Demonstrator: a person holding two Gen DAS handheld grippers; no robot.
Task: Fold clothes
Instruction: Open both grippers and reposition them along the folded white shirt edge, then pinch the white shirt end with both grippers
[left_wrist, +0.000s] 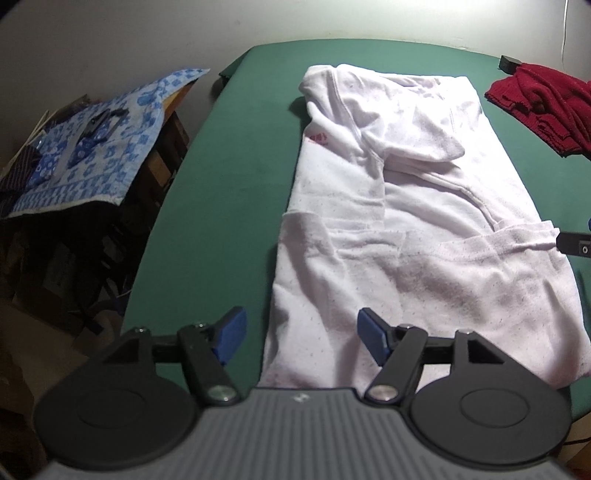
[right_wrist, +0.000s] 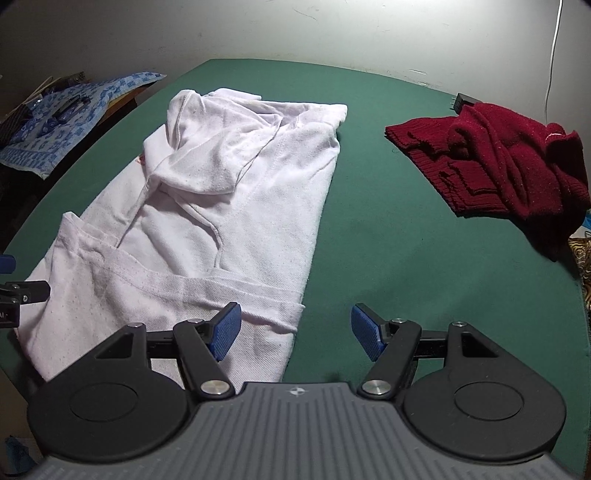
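A white hoodie (left_wrist: 413, 206) lies lengthwise on the green table (left_wrist: 229, 177), sleeves folded over its body. It also shows in the right wrist view (right_wrist: 229, 206). My left gripper (left_wrist: 301, 339) is open and empty, hovering over the hoodie's near left corner. My right gripper (right_wrist: 295, 332) is open and empty, hovering over the hoodie's near right corner and the bare table (right_wrist: 388, 236) beside it. A part of the right gripper shows at the right edge of the left wrist view (left_wrist: 574, 244).
A crumpled dark red sweater (right_wrist: 498, 166) lies at the table's far right, also in the left wrist view (left_wrist: 543, 107). A small black block (right_wrist: 463, 101) sits behind it. A blue patterned cloth (left_wrist: 88, 147) covers furniture left of the table.
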